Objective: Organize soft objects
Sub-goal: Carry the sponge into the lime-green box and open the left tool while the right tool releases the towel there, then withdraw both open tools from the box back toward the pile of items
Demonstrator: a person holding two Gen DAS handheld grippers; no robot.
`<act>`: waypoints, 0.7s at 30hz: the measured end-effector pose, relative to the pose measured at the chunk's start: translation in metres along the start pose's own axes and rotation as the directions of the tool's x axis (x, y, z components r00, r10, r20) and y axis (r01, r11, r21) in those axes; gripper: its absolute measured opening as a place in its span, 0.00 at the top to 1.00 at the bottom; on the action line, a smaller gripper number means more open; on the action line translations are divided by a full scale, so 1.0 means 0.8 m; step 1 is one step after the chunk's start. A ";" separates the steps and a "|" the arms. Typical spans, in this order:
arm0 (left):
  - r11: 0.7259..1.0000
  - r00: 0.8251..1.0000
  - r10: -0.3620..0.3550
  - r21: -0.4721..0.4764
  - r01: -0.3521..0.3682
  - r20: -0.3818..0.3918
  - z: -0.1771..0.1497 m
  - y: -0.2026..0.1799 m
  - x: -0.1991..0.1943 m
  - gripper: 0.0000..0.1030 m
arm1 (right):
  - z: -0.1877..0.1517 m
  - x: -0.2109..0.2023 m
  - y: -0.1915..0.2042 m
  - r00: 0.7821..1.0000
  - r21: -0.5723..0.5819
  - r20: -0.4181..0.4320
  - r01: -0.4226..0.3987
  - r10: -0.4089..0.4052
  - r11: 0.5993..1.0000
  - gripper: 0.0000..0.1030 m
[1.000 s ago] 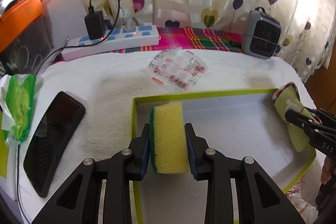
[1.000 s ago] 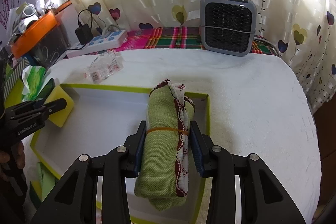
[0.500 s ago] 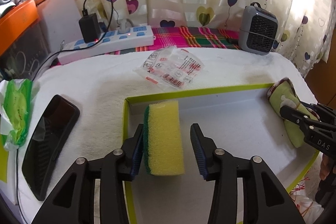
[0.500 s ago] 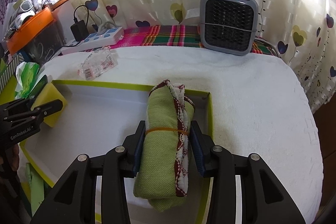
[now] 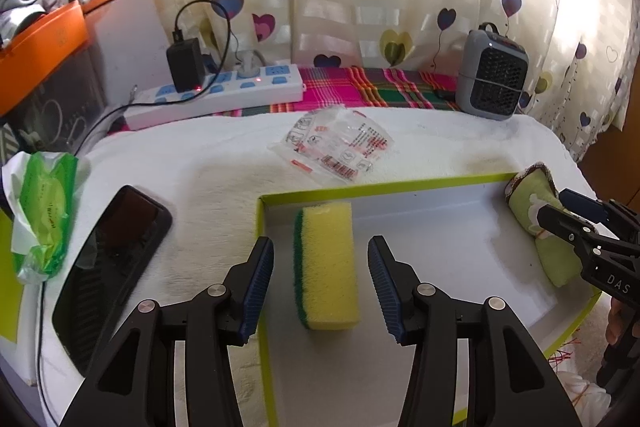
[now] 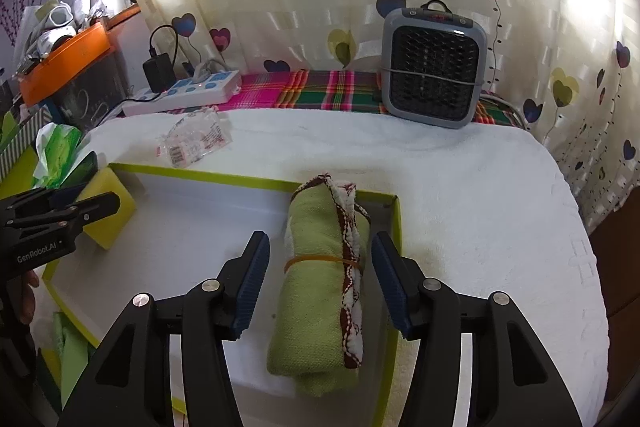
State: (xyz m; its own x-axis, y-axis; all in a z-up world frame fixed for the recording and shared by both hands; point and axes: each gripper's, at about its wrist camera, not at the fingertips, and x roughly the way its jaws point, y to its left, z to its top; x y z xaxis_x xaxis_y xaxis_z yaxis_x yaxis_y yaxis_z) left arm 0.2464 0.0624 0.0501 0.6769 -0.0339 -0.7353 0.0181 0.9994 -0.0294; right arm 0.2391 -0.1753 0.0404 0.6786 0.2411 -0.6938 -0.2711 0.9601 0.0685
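A: Two grippers, both with jaws opening. Left gripper [image 5: 321, 281] straddles the sponge [image 5: 326, 267], pads clear of it on both sides. Sponge sits in the tray [image 5: 384, 187], at its left end.

B: Right gripper [image 6: 318, 281]?

A: Same deal, spread around the rolled towel [image 6: 320, 287], a gap at each pad, nothing pinched. Towel lies at the tray's right end, beside the right rim. Looks like a drop-off: one soft item at each end, middle of the tray bare.

B: Orientation?

A: Sponge stands on a long edge, green scrub layer facing left, long axis running away from the left wrist camera toward the far rim. Towel's long axis runs parallel to that; an elastic band [image 6: 320, 259] keeps it rolled, with the red-and-white trim along its right side.

B: Clutter?

A: Phone [image 5: 108, 267], plastic packet [image 5: 340, 151], power strip [image 5: 216, 95], small heater [image 6: 434, 67]. All outside the tray.
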 end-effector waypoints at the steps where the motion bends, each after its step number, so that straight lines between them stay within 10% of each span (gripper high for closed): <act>1: 1.000 1.000 -0.004 -0.004 0.004 0.004 0.000 0.001 -0.003 0.53 | 0.000 -0.002 0.000 1.000 0.000 0.005 0.000 0.000 1.000 0.45; 21: 1.000 1.000 -0.014 -0.018 0.014 0.026 -0.023 -0.002 -0.053 0.53 | -0.021 -0.043 -0.011 0.999 0.055 0.045 0.011 -0.013 0.998 0.44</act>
State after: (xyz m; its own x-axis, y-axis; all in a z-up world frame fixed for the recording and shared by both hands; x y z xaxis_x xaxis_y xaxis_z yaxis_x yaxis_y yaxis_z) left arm 0.2046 0.0624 0.0688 0.6955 -0.0477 -0.7169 0.0144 0.9985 -0.0524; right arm 0.2063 -0.1944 0.0514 0.7122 0.2346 -0.6617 -0.2257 0.9690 0.1006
